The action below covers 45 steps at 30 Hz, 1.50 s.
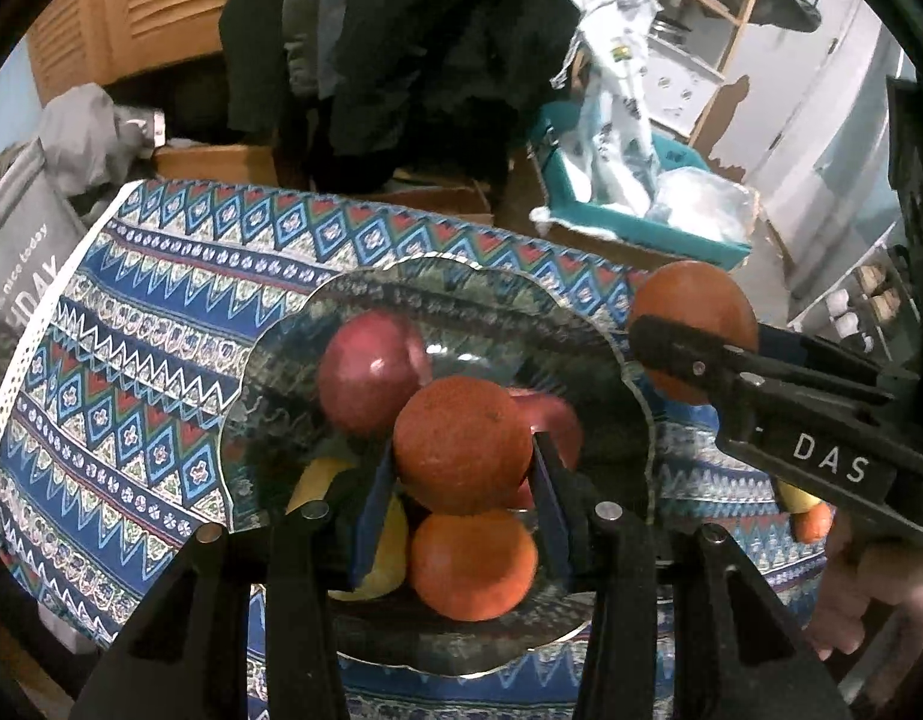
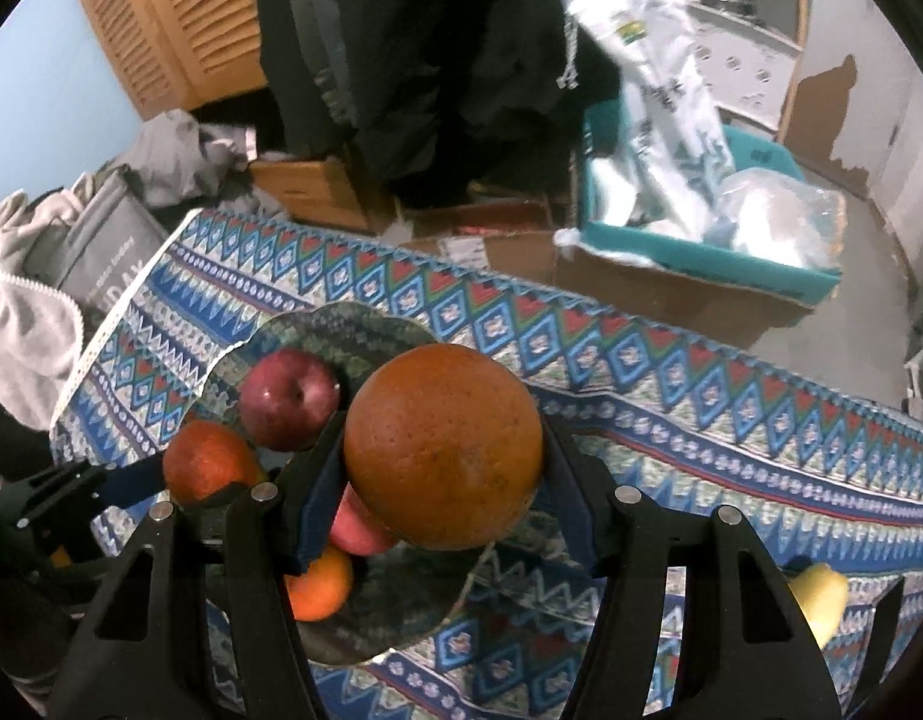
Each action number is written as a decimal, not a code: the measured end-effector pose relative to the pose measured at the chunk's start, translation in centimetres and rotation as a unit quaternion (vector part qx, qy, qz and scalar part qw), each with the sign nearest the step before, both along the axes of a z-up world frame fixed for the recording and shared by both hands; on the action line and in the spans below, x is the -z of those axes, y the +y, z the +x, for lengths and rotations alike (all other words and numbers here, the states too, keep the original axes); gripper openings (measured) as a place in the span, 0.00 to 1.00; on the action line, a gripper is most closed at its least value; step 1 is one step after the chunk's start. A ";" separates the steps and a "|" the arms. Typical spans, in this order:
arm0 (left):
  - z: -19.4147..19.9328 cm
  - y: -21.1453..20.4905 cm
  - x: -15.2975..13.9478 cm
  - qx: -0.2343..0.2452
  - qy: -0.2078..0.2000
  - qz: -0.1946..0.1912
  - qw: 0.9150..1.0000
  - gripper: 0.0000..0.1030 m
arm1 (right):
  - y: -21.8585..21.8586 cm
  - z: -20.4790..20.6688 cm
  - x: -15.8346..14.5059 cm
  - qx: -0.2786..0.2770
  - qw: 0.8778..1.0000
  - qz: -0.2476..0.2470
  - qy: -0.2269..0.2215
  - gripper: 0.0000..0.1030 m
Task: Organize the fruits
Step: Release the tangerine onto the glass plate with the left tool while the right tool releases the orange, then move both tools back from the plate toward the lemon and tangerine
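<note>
Jaws of both the left gripper [image 1: 461, 474] and right gripper [image 2: 443, 480] each clamp an orange above the centre-frame bowl [image 1: 401, 288], so lowering and releasing come next.

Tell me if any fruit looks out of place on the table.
Yes. A yellow fruit lies on the tablecloth to the right, outside the glass plate that holds the other fruit. Nothing looks spilled or damaged.

Worktop cloth [image 1: 161, 312]: blue, white, red and green zigzag-and-diamond bands. Glass plate [image 1: 269, 372]: clear, scalloped, pale rim. Held oranges [image 1: 461, 444] [image 2: 443, 444]: deep orange. Apple [image 1: 371, 372]: dark red. Lemon [image 2: 821, 600]: yellow. Box [image 2: 701, 252]: teal. Black grippers, blue pads [image 1: 371, 516].
</note>
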State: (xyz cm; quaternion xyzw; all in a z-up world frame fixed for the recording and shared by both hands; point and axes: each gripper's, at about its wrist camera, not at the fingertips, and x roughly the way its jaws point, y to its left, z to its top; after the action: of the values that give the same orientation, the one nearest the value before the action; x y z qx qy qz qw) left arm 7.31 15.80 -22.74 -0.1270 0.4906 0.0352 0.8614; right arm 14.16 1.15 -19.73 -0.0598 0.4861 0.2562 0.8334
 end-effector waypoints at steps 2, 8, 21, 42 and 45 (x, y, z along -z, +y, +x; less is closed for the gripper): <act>0.1 0.4 0.7 -0.004 0.006 -0.001 1.000 0.44 | 0.6 0.1 0.6 -0.005 1.000 0.000 0.008 0.60; 0.3 1.5 2.0 -0.019 0.025 -0.022 0.999 0.44 | 1.8 0.6 2.2 -0.015 0.999 0.000 0.032 0.60; 0.1 1.9 2.0 -0.029 0.017 -0.017 0.999 0.56 | 3.9 0.7 3.3 -0.032 0.998 -0.008 0.049 0.63; -0.7 0.9 -1.1 -0.018 -0.011 0.002 1.000 0.61 | 1.2 -0.2 -1.3 -0.001 1.000 -0.017 -0.019 0.64; -0.9 0.5 -1.8 -0.015 -0.019 0.010 1.000 0.62 | 0.5 -0.5 -1.9 0.005 0.999 -0.029 -0.031 0.64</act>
State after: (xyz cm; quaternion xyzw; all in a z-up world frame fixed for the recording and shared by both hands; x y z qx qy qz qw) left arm 6.40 16.28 -20.95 -0.1259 0.4717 0.0507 0.8712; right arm 13.65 1.69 -17.87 -0.0895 0.4673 0.2354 0.8475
